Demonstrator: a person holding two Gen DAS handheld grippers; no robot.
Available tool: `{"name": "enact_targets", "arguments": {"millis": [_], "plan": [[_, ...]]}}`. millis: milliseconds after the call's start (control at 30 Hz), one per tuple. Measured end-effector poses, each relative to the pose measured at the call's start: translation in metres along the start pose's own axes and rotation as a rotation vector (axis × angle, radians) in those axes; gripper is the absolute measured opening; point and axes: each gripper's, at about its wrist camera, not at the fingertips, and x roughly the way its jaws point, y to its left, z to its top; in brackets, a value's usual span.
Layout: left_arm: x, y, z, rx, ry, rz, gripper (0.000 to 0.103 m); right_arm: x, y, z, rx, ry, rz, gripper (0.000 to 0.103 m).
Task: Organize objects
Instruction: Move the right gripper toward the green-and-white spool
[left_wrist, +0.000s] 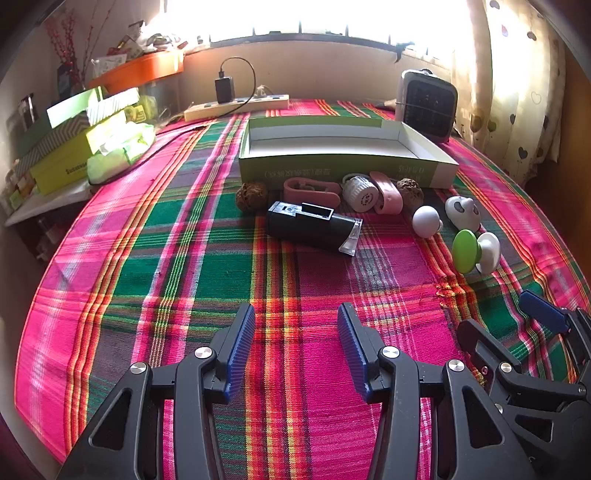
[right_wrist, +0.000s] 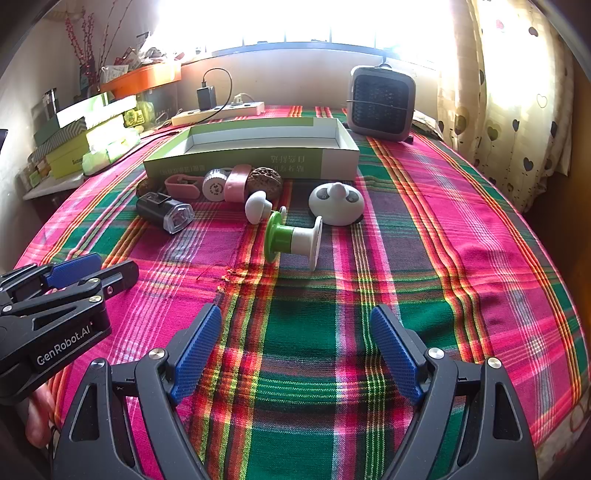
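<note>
Objects for sorting are lying in a loose cluster on the plaid-covered table (left_wrist: 184, 258), just in front of one open green-and-white box (left_wrist: 343, 168) whose long side is running across my view. I am counting nine small items: two brown knobbly balls (left_wrist: 252, 196), two pink pieces, namely a clip-like one (left_wrist: 310, 189) lying flat and a curved band (left_wrist: 388, 194) standing on edge, one white ribbed cylinder (left_wrist: 360, 192) on its side with its round end facing me, one black bike-style lamp (left_wrist: 314, 226), one white mushroom-shaped knob (left_wrist: 426, 220), one white panda-faced dome (right_wrist: 336, 203) and one green-and-white spool (right_wrist: 293, 240).

The lamp is lying with its long axis across the table, its clear lens pointing to the right in the left wrist view. The spool is resting on its side, its axis running left to right in the right wrist view, with the green disc on the left.

I am holding both grippers well short of the cluster, over bare cloth. The left gripper (left_wrist: 295, 350) is standing wide apart with nothing between its blue pads; the right gripper (right_wrist: 301, 354) is likewise spread fully and gripping nothing. One grey fan heater (right_wrist: 382, 105) and one power strip (left_wrist: 236, 107) are sitting behind the box.
</note>
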Motion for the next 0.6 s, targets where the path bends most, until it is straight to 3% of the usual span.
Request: {"name": "enact_targets", "arguments": {"millis": [600], "plan": [[-0.0002,-0.0015,0.0003,-0.002,0.0,0.002,0.045,0.0002,0.0004,0.0002,0.0,-0.003,-0.001,0.083]]}}
